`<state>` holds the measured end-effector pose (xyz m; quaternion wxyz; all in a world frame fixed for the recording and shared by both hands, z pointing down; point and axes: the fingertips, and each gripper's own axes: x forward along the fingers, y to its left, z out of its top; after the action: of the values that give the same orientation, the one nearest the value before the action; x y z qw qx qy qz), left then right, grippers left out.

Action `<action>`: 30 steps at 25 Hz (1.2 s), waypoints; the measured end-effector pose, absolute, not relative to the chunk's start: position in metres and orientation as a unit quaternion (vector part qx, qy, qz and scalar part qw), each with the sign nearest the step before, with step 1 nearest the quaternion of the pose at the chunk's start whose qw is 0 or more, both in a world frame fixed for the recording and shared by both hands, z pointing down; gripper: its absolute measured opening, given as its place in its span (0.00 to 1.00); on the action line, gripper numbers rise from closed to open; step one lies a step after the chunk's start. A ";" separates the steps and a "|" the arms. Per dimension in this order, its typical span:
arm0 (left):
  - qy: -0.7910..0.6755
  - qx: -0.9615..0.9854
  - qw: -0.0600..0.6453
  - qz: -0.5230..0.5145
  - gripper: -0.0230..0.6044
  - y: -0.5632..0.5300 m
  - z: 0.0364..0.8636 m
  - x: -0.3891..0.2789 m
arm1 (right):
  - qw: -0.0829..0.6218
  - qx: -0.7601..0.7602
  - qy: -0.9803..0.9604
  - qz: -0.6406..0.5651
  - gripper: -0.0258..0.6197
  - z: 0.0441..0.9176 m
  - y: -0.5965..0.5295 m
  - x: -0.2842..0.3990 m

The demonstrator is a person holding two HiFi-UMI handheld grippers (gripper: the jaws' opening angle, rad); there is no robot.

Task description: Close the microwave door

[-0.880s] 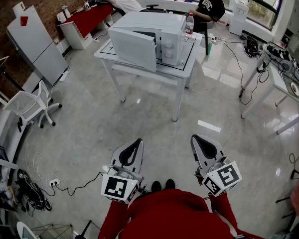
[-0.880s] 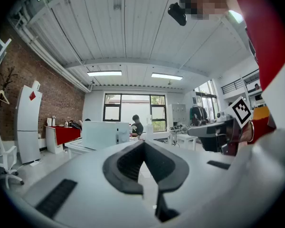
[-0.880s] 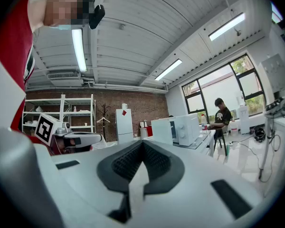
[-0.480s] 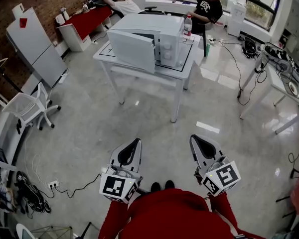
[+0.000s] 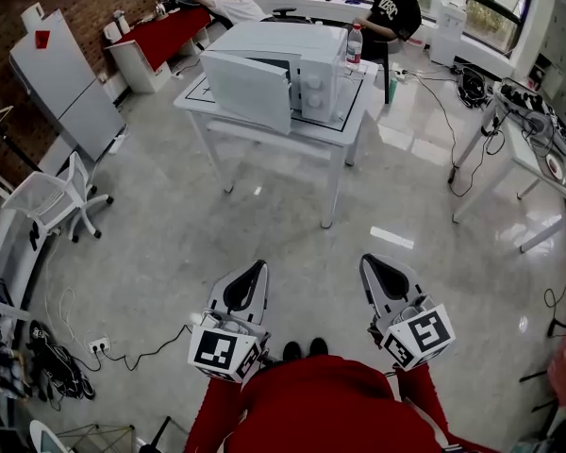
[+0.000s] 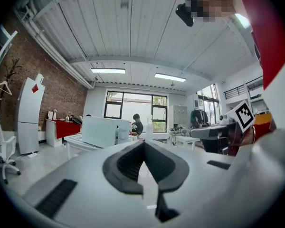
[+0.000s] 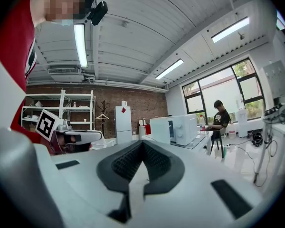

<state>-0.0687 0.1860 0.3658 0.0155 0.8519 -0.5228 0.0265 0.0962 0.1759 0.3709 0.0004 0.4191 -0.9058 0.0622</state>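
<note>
At the far side of the floor from the person, the microwave [image 5: 297,59] is standing on a white tabletop [image 5: 357,102], with its door [image 5: 247,91] swinging out open at the left of its front and the knob panel showing to the right of the door. A bottle [image 5: 355,43] is standing on the same tabletop, just beside the microwave's right side.

The left gripper [image 5: 256,271] and the right gripper [image 5: 371,264] are hanging low, close to the person's red top [image 5: 311,399], side by side and well apart from the microwave, with bare floor lying between them and the table.

In the left gripper view the jaws of the left gripper [image 6: 143,149] are pressing together with nothing between them, and the microwave [image 6: 102,131] is showing small in the distance, above and to the left of the jaw tips. In the right gripper view the jaws are likewise pressing together on nothing, and the microwave [image 7: 178,128] is sitting far off, up and to the right of them. Neither gripper is touching the door.
</note>
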 end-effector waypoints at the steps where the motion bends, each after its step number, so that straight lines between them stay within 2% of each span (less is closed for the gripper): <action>1: -0.523 0.852 0.017 0.023 0.05 0.185 0.365 -0.069 | 0.001 0.416 -0.907 0.061 0.06 0.371 0.176 0.096; 18: -0.552 0.833 0.019 0.026 0.05 0.148 0.368 -0.065 | -0.009 0.393 -0.918 0.053 0.06 0.371 0.142 0.111; 30: -0.553 0.832 0.032 0.024 0.05 0.005 0.376 -0.117 | -0.005 0.414 -0.909 0.046 0.06 0.369 0.009 0.075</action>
<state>-0.1169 0.0052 0.3757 0.0324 0.8324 -0.5528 0.0243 0.0753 0.0088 0.3692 -0.0046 0.4137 -0.9092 0.0464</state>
